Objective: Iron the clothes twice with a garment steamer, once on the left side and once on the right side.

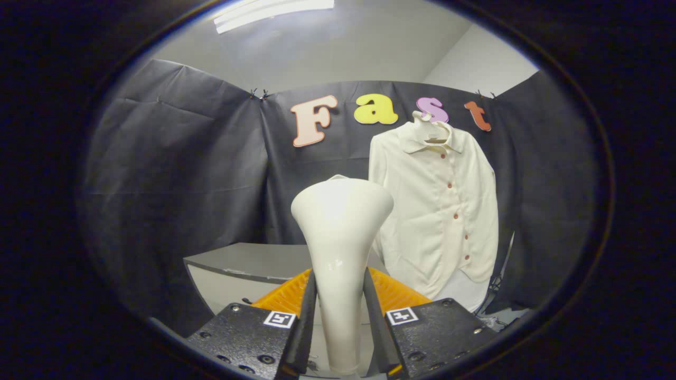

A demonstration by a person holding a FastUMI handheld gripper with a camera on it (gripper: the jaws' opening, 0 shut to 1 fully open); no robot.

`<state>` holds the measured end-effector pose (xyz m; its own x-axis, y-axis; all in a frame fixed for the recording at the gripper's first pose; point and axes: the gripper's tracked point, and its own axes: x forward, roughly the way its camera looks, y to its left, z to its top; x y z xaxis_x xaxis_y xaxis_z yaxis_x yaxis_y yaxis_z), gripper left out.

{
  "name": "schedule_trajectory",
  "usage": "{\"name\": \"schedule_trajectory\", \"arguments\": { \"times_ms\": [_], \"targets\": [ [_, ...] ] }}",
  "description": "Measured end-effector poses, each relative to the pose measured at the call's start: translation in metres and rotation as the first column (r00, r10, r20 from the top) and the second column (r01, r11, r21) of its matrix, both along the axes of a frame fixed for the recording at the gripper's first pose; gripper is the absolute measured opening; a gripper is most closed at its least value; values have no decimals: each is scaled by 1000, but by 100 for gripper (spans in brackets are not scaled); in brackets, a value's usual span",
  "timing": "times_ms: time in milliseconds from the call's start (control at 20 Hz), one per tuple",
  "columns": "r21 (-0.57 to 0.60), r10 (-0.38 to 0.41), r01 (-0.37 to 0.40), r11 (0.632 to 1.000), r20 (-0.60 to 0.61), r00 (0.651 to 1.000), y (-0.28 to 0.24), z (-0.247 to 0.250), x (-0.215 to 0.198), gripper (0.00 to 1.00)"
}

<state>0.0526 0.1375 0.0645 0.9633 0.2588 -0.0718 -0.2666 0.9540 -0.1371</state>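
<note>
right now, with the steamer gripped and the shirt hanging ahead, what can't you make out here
- Garment steamer, gripper view: its steam face points away, and its lower end is cut off between the claw fingers.
- Shirt: the steamer head covers part of its near sleeve and side; the back is hidden.
- Hanger: mostly inside the collar.
- Table: the steamer and claw cover much of its top.

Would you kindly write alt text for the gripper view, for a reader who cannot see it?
The gripper holds a white garment steamer upright, its jaws pressing on both sides of the handle and its flared head up. Beyond it, slightly to one side, a cream button-front shirt hangs on a hanger against the black cloth wall, above a grey table.
</note>
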Motion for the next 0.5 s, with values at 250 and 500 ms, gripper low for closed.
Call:
{"name": "schedule_trajectory", "arguments": {
  "times_ms": [250, 500],
  "targets": [
    [53, 10, -13, 999, 46, 999, 6, 12, -41, 48],
    [31, -9, 7, 999, 57, 998, -2, 5, -65, 48]
  ]
}}
